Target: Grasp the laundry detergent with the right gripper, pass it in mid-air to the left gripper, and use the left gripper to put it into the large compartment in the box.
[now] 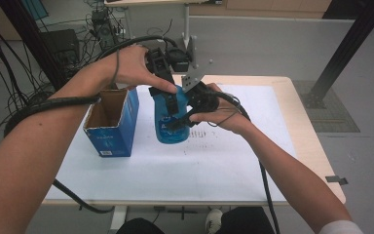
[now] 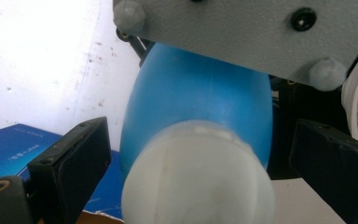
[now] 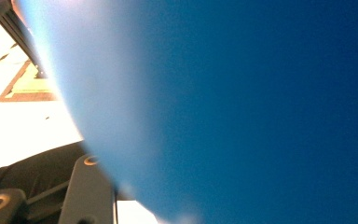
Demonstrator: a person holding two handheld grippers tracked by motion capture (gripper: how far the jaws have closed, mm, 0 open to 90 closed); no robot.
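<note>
Even, soft light falls from above on the white surface (image 1: 233, 161), while the blue bottle (image 3: 242, 107) is a close blur, with washed-out glare beside it.

bottle (image 2: 200, 107): smooth matt blue plastic | its cap (image 2: 198, 179): white plastic | box (image 1: 113, 124) beside bottle: glossy blue cardboard, raw brown inside | table (image 1: 304, 127): pale wood under white paper

Grey floor (image 1: 272, 44), pale wooden table (image 1: 316, 161) (white-topped), perhaps cables (image 1: 9, 53) left
</note>
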